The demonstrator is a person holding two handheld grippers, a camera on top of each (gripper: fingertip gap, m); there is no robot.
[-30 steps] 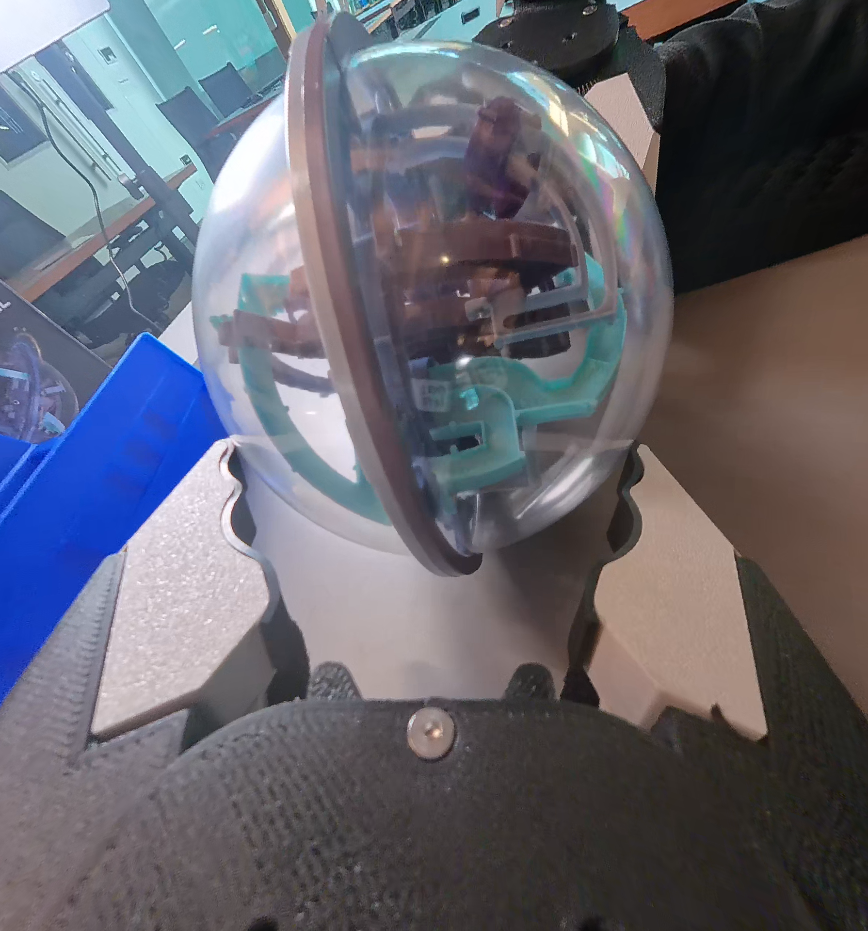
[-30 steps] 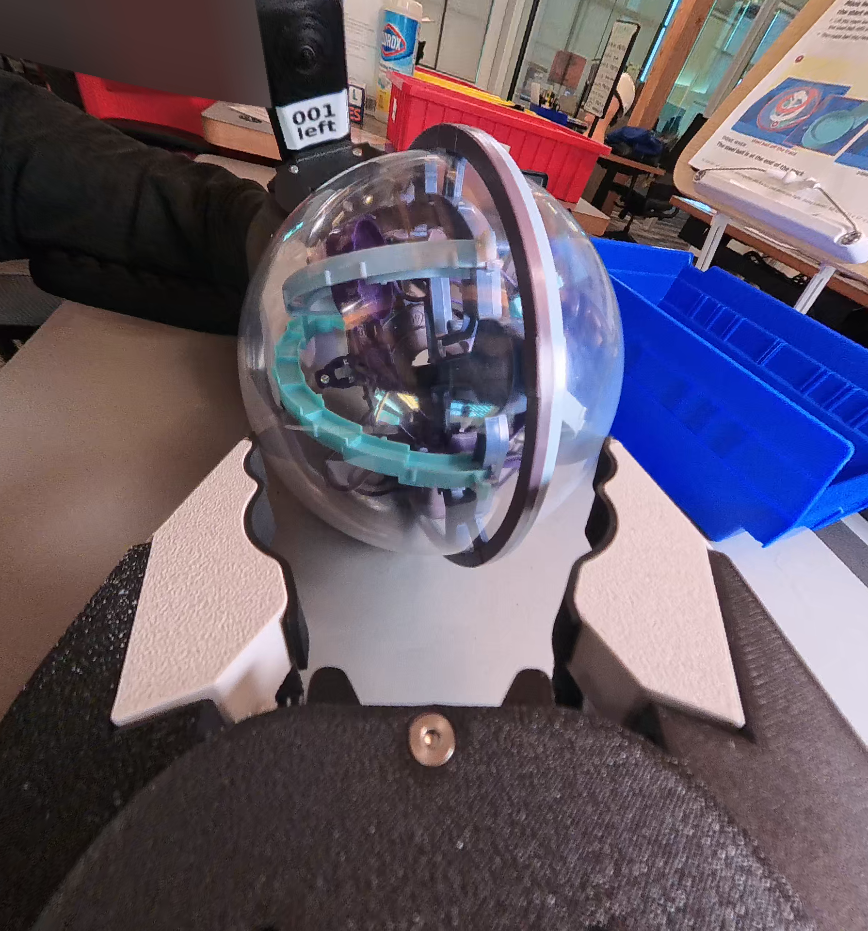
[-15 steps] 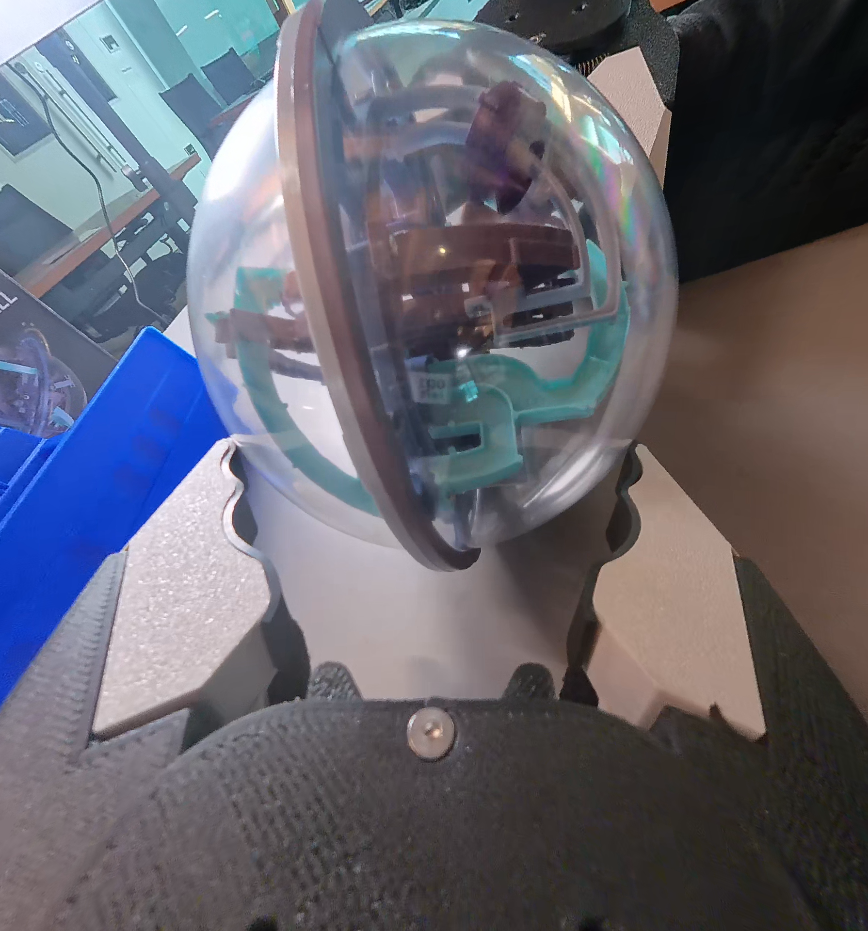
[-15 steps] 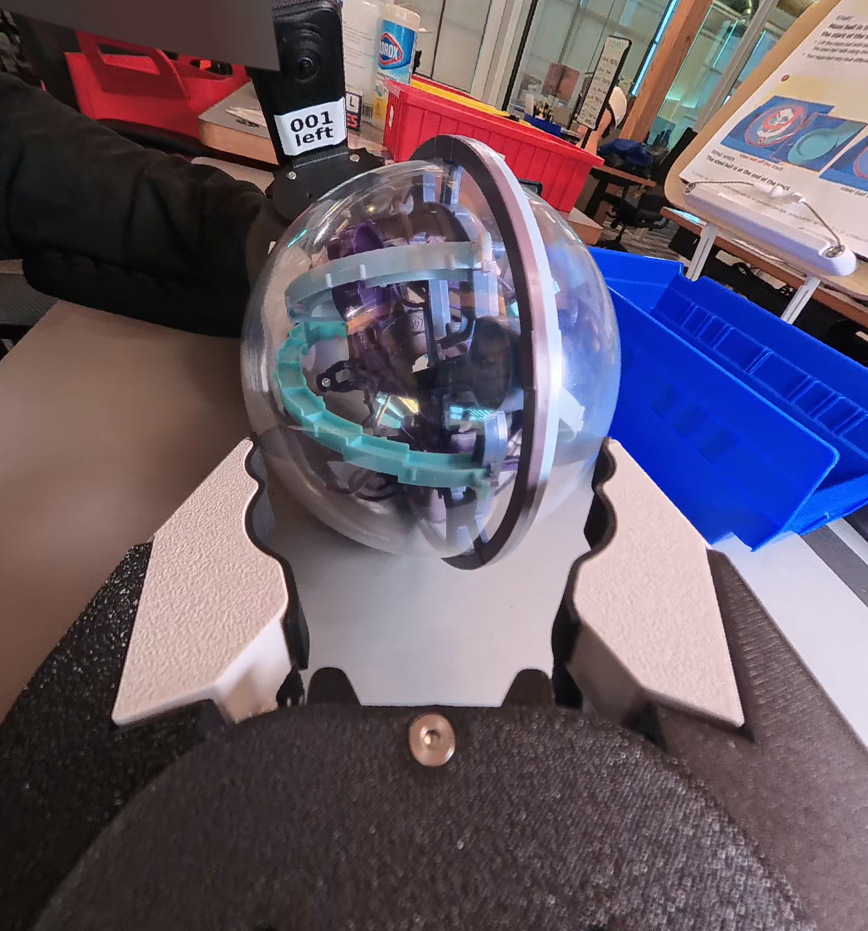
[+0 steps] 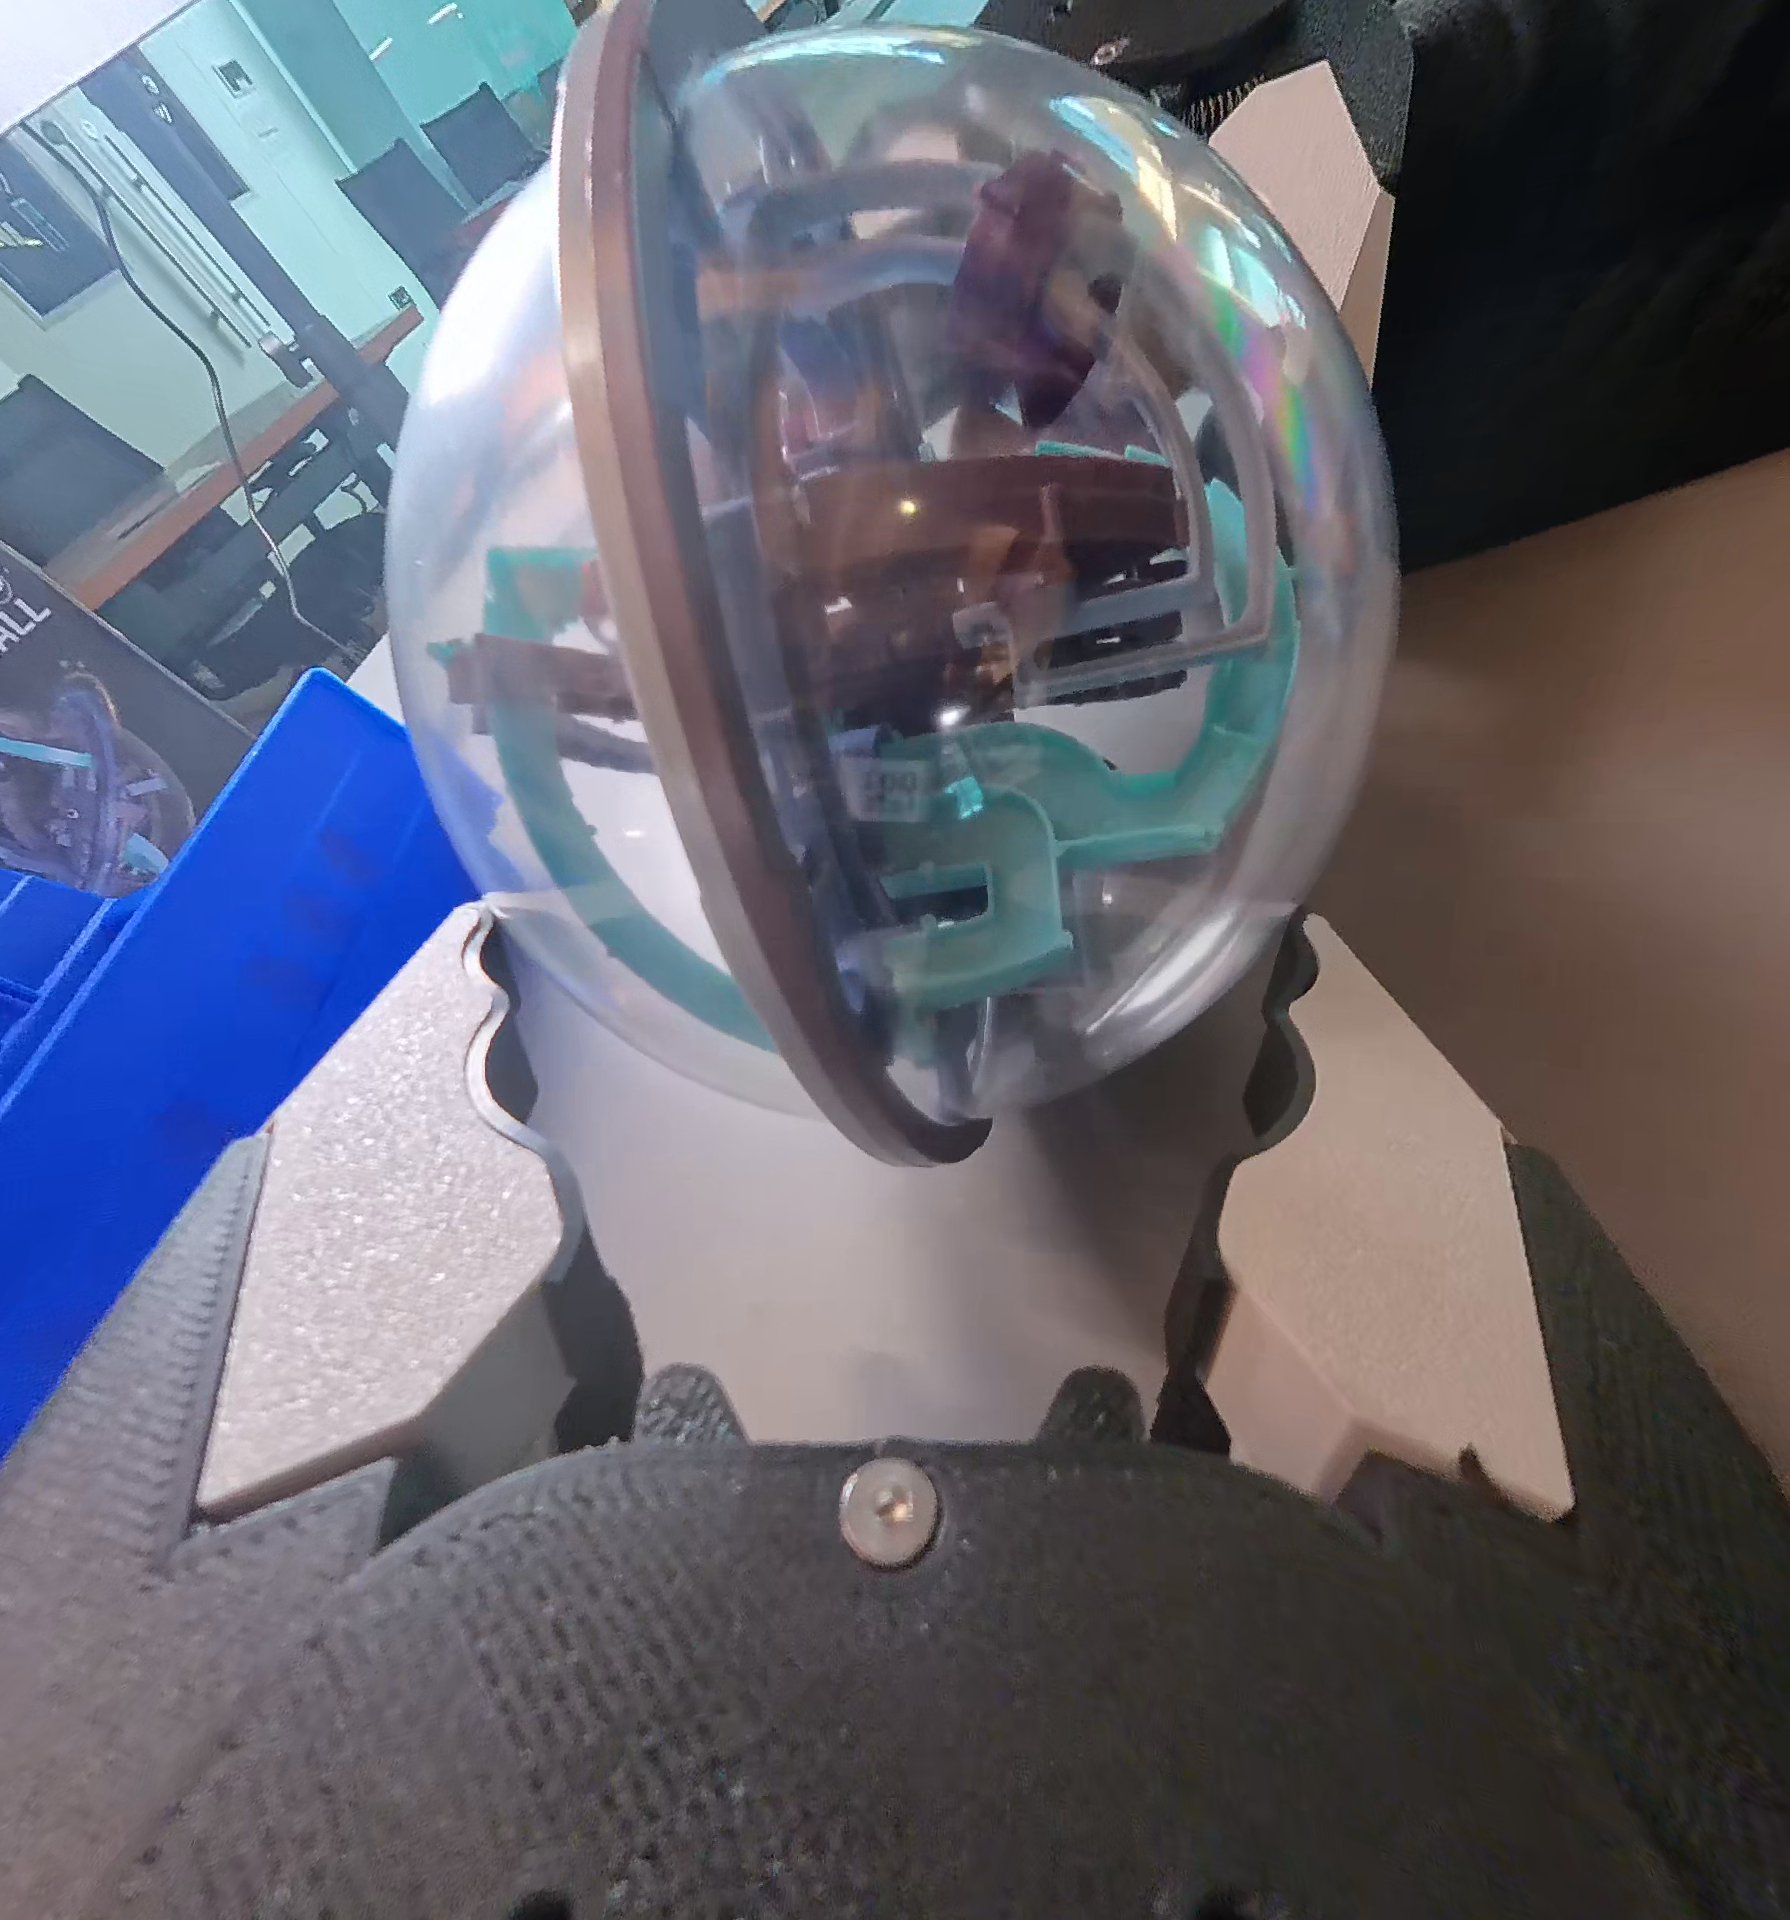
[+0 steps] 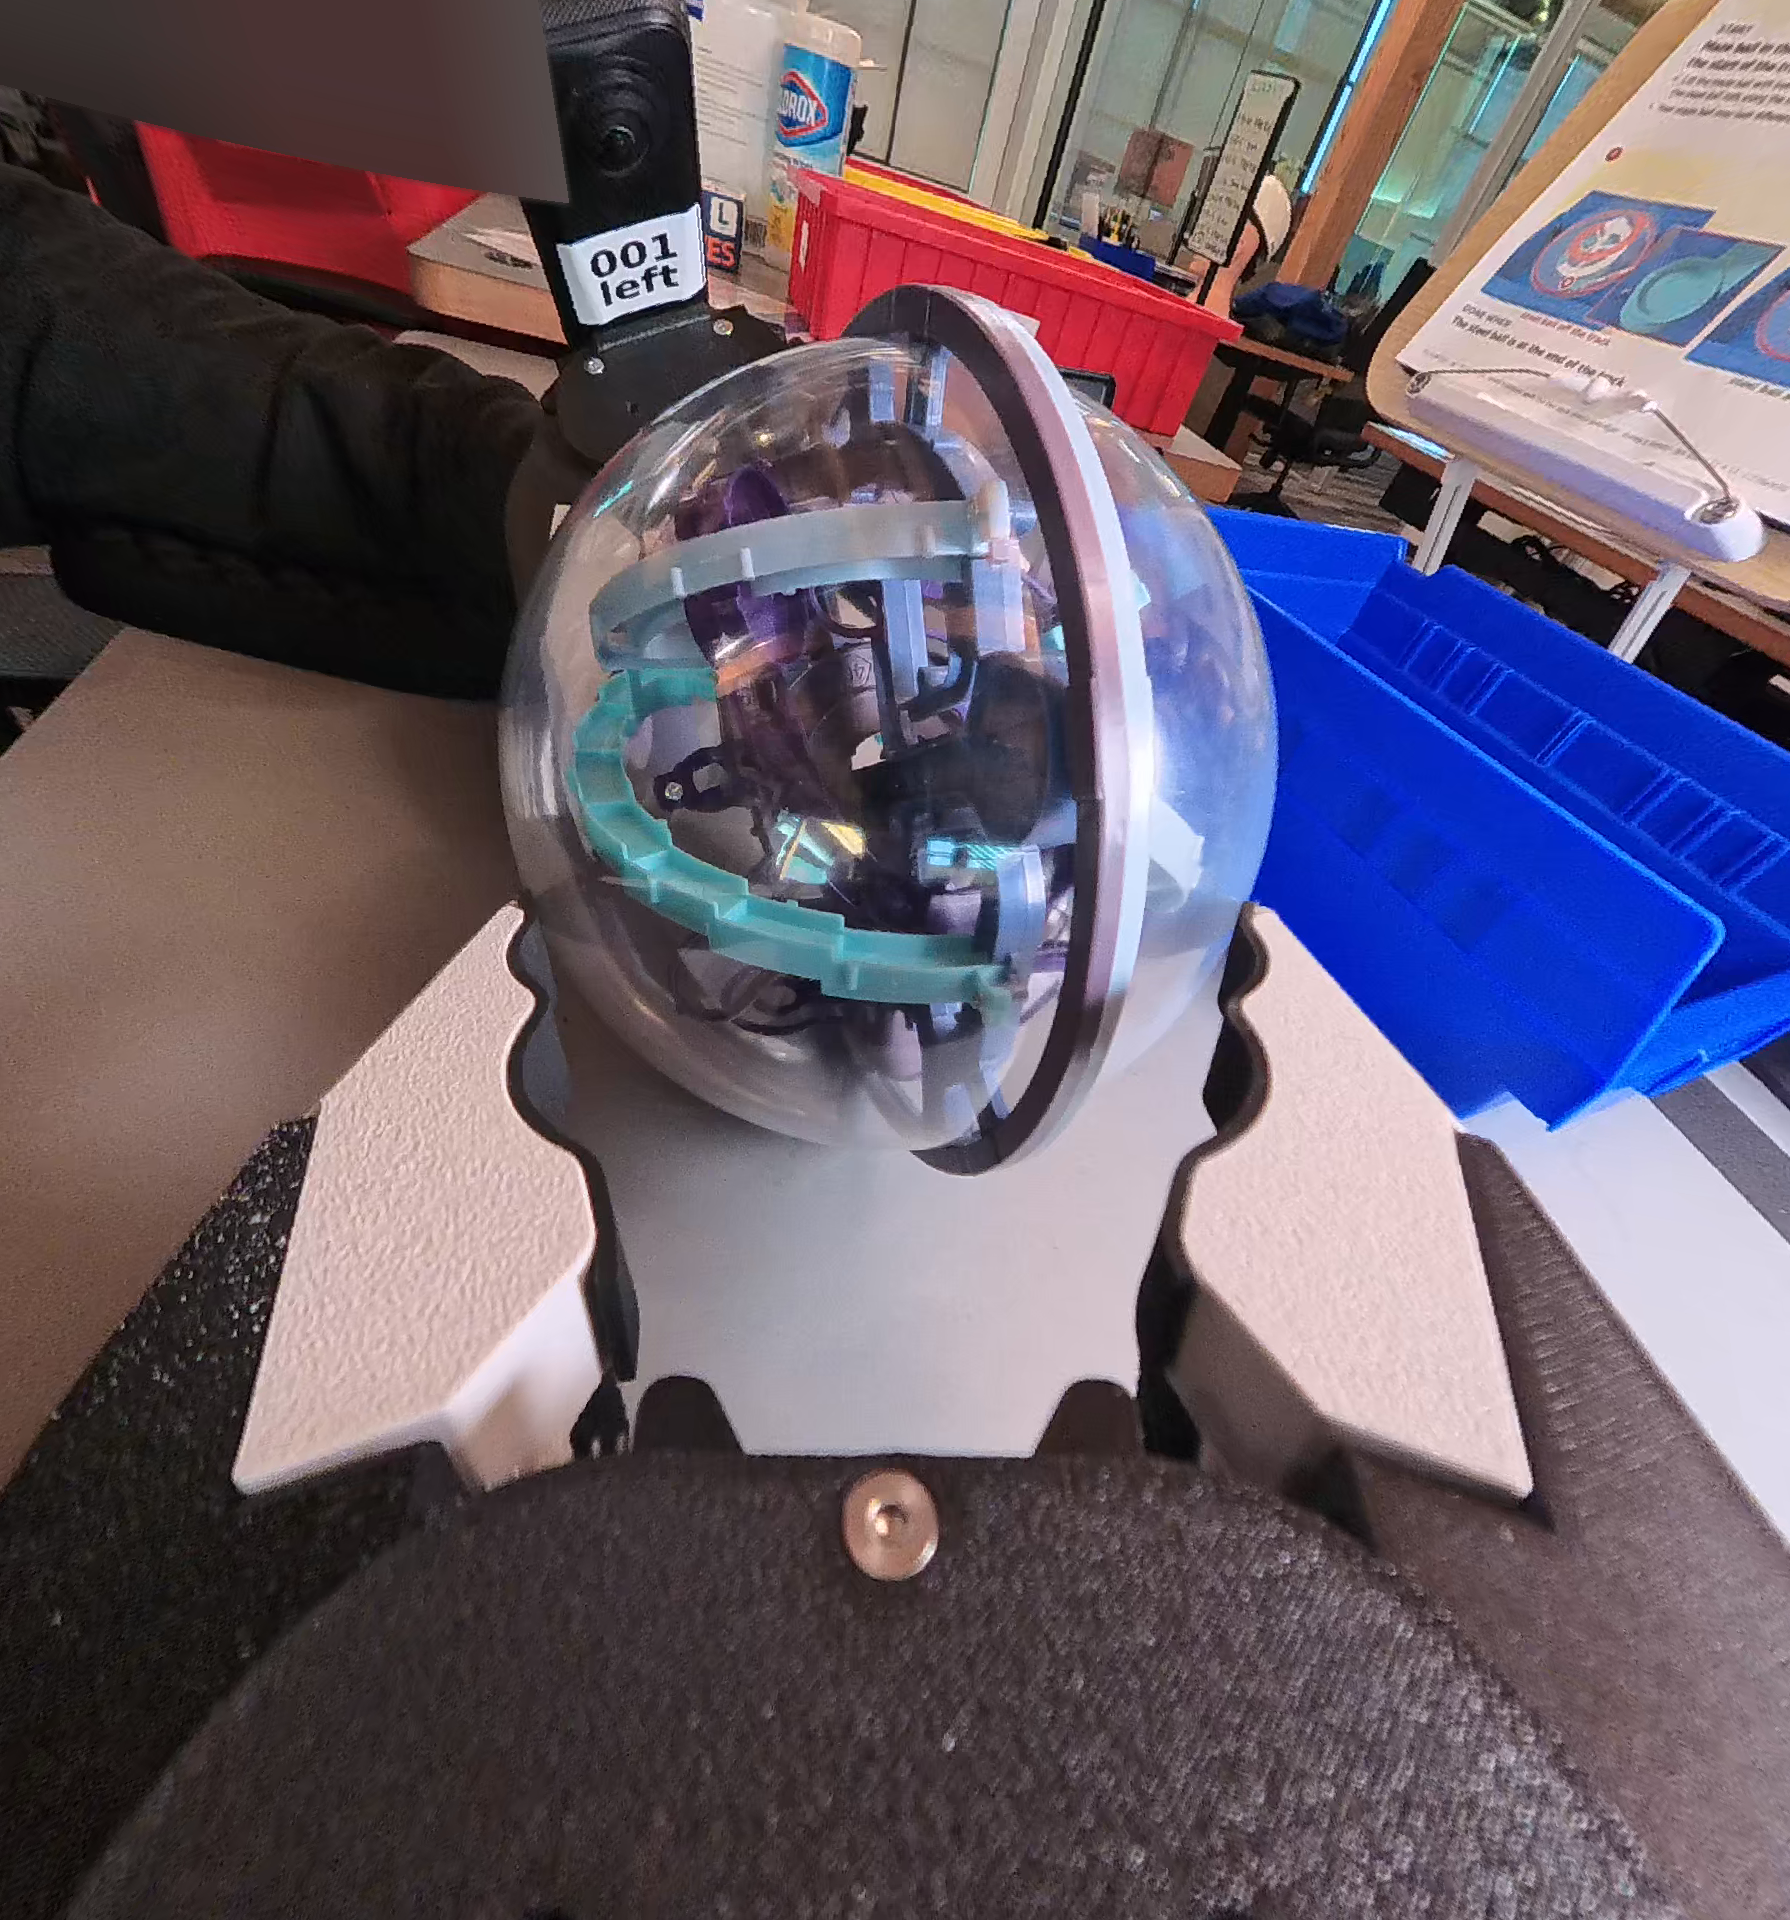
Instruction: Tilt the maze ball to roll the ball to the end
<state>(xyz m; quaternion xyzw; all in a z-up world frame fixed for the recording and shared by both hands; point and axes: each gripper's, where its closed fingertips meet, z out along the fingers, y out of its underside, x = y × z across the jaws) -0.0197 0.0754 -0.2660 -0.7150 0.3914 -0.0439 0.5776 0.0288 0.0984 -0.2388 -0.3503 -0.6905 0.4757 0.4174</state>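
Note:
The maze ball (image 5: 891, 582) is a clear sphere with a dark ring around its middle and teal, brown and grey tracks inside. It is held up off the table. My left gripper (image 5: 886, 914) is shut on it, one fingertip on each side of the lower half. My right gripper (image 6: 880, 914) grips the same maze ball (image 6: 870, 748) from the opposite side, with both fingertips against the shell. The ring stands nearly upright and leans a little. The left gripper's camera mount (image 6: 631, 208) shows behind the ball in the right wrist view. I cannot make out the small ball inside.
Blue bins lie beside the ball (image 6: 1493, 831) and also show in the left wrist view (image 5: 143, 987). A red bin (image 6: 974, 270), a cleaner bottle (image 6: 808, 94) and an instruction board (image 6: 1649, 260) stand behind. The maze ball's box (image 5: 29, 727) is at the left. A dark sleeve (image 6: 195, 416) lies over the table (image 6: 143, 883).
Both grippers have tilted and shifted the maze ball slightly; it sits a little higher in the left wrist view and the background has shifted. Both grasps hold unchanged.

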